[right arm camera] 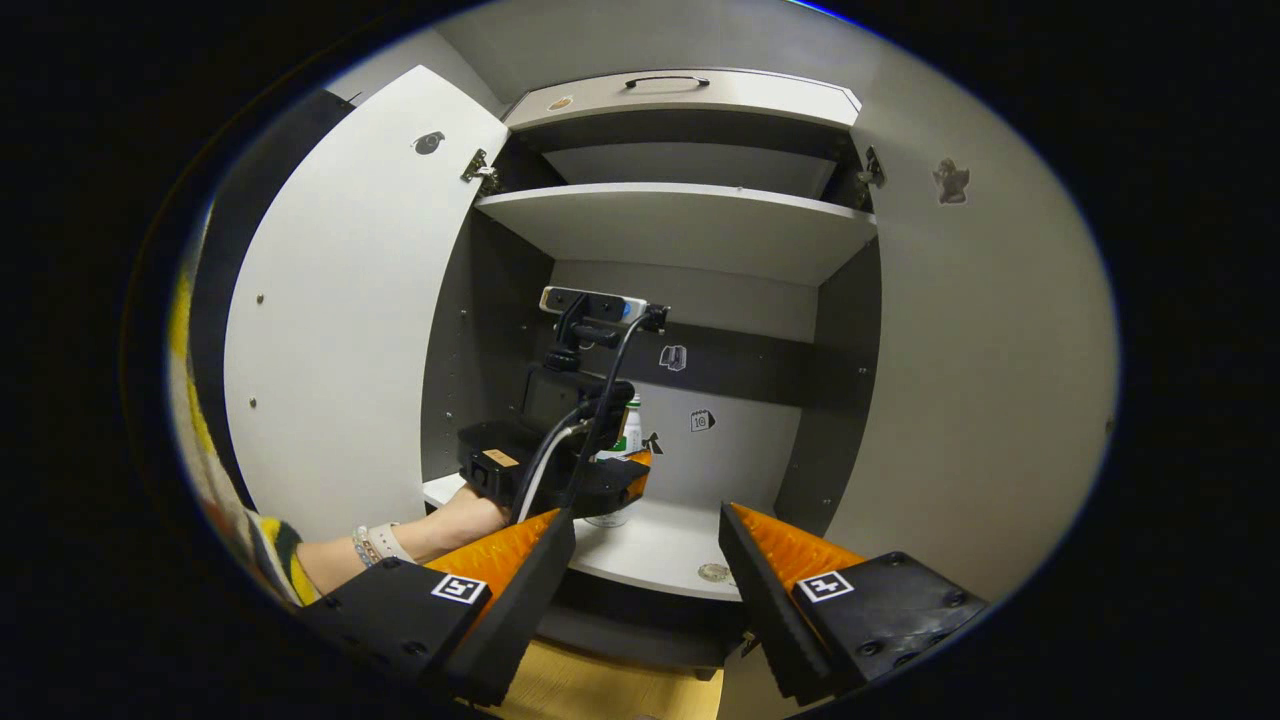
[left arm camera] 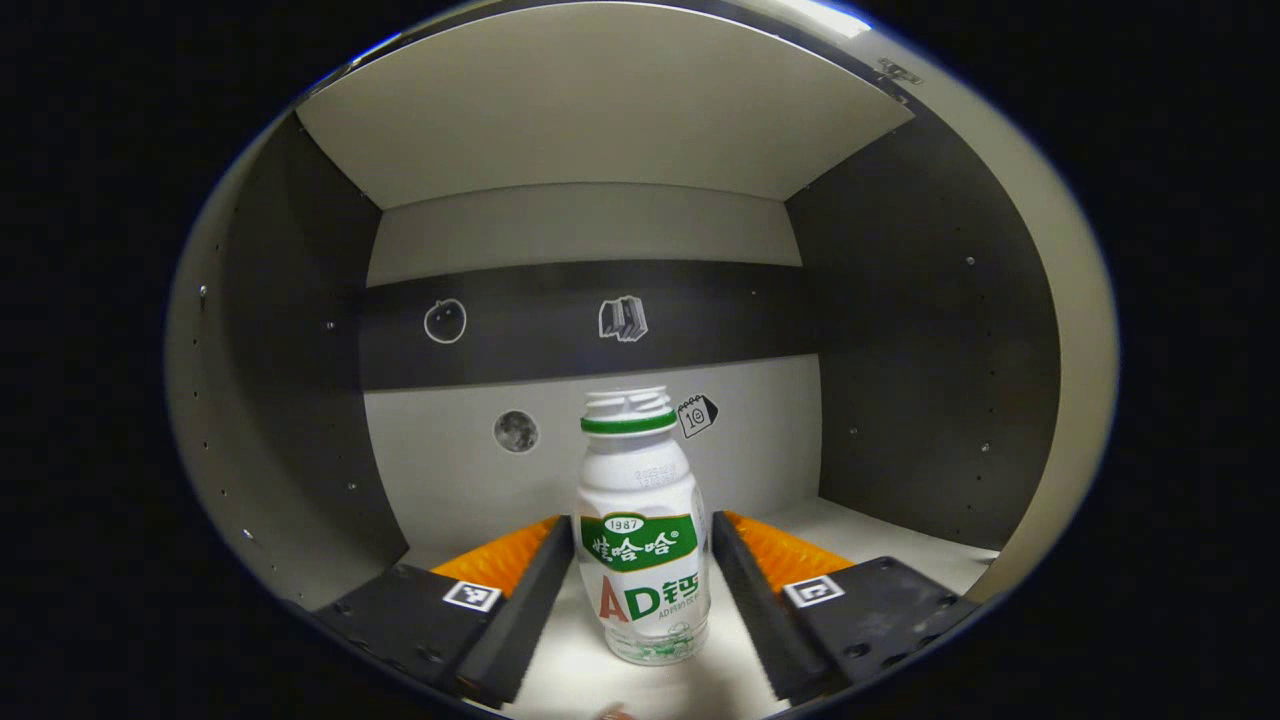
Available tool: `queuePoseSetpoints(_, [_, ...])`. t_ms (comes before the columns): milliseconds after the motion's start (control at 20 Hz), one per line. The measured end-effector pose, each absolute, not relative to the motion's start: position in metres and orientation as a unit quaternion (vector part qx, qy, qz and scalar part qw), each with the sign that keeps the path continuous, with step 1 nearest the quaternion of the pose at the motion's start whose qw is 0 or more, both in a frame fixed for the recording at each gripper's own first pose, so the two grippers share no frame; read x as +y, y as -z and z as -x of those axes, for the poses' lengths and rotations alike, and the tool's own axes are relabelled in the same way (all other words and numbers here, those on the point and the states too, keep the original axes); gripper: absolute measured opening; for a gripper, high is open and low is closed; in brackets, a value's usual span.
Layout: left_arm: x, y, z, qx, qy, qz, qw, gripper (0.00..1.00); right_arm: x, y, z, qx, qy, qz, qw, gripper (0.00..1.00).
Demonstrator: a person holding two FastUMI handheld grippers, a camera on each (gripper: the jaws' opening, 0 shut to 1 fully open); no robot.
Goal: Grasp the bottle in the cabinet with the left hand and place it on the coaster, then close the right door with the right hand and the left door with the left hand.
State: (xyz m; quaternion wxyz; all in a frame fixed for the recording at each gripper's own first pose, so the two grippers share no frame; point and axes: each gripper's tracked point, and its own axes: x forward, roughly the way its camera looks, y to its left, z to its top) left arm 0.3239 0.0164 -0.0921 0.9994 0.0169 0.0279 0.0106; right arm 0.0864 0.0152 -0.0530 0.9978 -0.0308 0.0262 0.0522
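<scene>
In the left gripper view the left gripper (left arm camera: 641, 585) sat at the bottom of the frame with its jaws open around the bottle (left arm camera: 641, 530). A finger stood on each side, with a thin gap showing between pad and label, so nothing was clamped yet. The bottle stood upright at lower centre on the pale cabinet (left arm camera: 900, 540) floor. The step in hand looked like the grasp itself. To do it well, the fingers should close evenly on the body below the green band, then lift straight before drawing back, since the bottle looked light and easy to tip.

In the right gripper view the right gripper (right arm camera: 645, 580) hung open at the bottom, holding nothing, outside the cabinet. Beyond it, at centre left, a hand (right arm camera: 455, 525) reached in with the left gripper. The left door (right arm camera: 340, 330) stood open at left and the right door (right arm camera: 980, 380) at right. The shelf (right arm camera: 680, 225) above looked like the main limit on lifting. I saw no coaster.
</scene>
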Motion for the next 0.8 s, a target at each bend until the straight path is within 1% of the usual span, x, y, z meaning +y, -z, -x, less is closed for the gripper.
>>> queuePoseSetpoints(50, [0.015, 0.091, -0.326, 0.027, -0.007, -0.011, 1.0, 0.8, 0.012, 0.052, -0.086, 0.027, -0.048, 0.028, 0.998, 0.96])
queuePoseSetpoints(150, [0.016, 0.092, -0.326, 0.027, -0.002, -0.001, 1.0, 0.76, 0.008, 0.051, -0.085, 0.027, -0.04, 0.025, 0.999, 0.96])
queuePoseSetpoints(250, [0.014, 0.09, -0.324, 0.03, 0.009, 0.006, 0.999, 0.75, 0.005, 0.049, -0.082, 0.023, -0.034, 0.027, 0.999, 0.96])
queuePoseSetpoints(450, [0.015, 0.075, -0.314, 0.003, 0.022, -0.002, 1.0, 0.75, 0.003, 0.04, -0.07, 0.01, -0.02, 0.031, 0.999, 0.96])
queuePoseSetpoints(650, [0.013, 0.077, -0.312, -0.013, 0.039, -0.005, 0.999, 0.75, 0.001, 0.031, -0.054, 0.003, -0.003, 0.014, 1.0, 0.96])
queuePoseSetpoints(800, [0.012, 0.078, -0.309, -0.017, 0.048, 0.002, 0.999, 0.75, -0.003, 0.025, -0.034, -0.011, 0.02, 0.011, 1.0, 0.96])
